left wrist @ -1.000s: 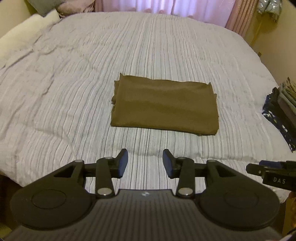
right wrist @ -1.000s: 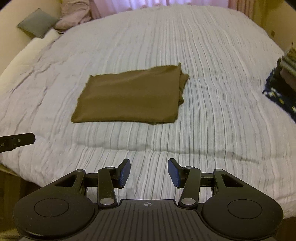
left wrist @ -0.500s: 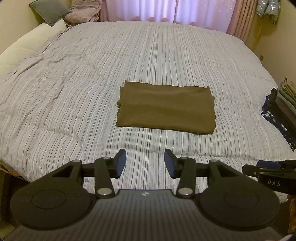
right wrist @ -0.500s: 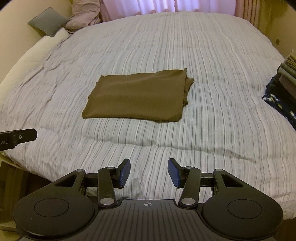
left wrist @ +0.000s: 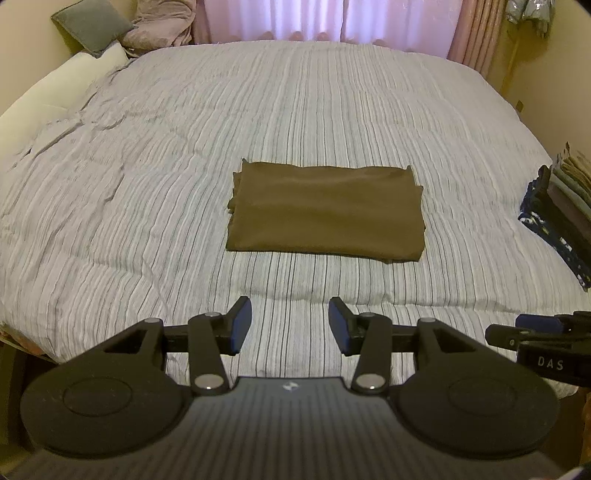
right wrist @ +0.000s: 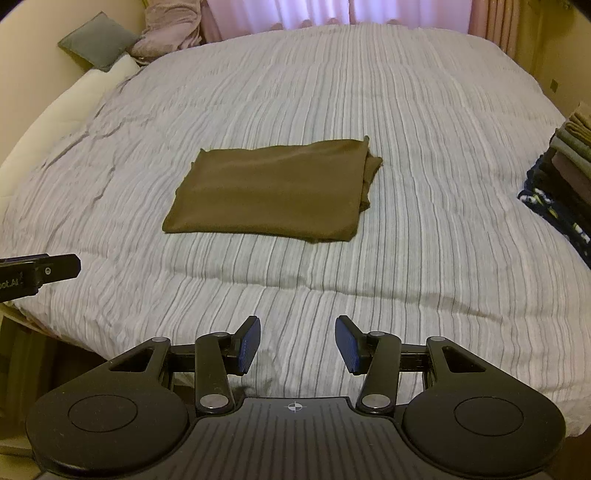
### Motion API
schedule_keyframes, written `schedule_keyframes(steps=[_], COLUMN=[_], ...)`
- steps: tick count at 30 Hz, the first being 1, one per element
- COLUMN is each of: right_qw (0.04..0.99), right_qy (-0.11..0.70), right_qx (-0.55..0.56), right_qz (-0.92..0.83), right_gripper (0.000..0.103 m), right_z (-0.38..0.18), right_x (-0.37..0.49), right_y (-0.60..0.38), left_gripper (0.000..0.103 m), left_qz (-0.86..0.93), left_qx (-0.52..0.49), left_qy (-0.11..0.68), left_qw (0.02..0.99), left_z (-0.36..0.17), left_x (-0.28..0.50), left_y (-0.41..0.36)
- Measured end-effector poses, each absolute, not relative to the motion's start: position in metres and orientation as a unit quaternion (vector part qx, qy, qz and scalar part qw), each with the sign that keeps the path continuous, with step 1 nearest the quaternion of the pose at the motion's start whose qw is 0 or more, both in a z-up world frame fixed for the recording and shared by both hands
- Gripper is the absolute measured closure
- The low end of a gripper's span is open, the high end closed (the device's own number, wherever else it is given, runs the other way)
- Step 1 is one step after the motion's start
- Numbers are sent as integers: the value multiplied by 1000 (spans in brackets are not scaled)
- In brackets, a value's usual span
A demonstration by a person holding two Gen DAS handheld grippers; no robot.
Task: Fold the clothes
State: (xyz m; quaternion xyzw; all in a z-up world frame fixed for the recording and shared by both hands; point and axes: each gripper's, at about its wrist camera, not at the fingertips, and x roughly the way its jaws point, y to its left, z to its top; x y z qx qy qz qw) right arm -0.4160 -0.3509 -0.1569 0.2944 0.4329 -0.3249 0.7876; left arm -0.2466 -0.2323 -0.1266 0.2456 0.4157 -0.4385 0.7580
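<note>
Both sets of tongs hang over the near edge of the bed, and neither one has anything in its grip. The left tongs (left wrist: 290,328) stand released, blue pads apart with only striped bedding showing in the gap. The right tongs (right wrist: 297,343) are the same: jaws parted, nothing between them.

Out ahead of both lies the olive-brown garment (left wrist: 325,212), folded into a flat rectangle on the striped duvet (left wrist: 147,166). It sits well apart from either pair of pads, straight ahead of the left tongs and ahead and a little left of the right tongs. Its loose layered edges bunch at one short side, the far-left side from the left tongs, the far-right side from the right tongs.

Off to the right of both tongs, at the bed's edge, is a stack of folded clothes (right wrist: 565,162) resting on something dark blue with a pale print. Far ahead and left, a grey cushion (left wrist: 90,24) and a crumpled pinkish cloth (left wrist: 162,20) sit by the head end, with pale curtains (left wrist: 332,18) behind. From the left view, the right tongs poke into the right edge of the picture, level with the left pair.
</note>
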Motion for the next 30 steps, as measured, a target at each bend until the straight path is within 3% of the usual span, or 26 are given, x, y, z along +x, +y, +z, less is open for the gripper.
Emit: schedule_keyframes(steps=[14,30], right_qw=[773,738], right_qy=[456,467], right_qx=[293,326], right_qz=[-329,-362], right_gripper=[54,54], right_z=[-161,-181], right_x=[-393,-278], right_y=[-360,-394], left_gripper=[61,61], left_qz=[-443,-480], left_qx=[252,276], left_qy=[438,458], left_qw=[740,696], left_z=[-139,-166], left_x=[-221,-89], left_y=[-249,-309])
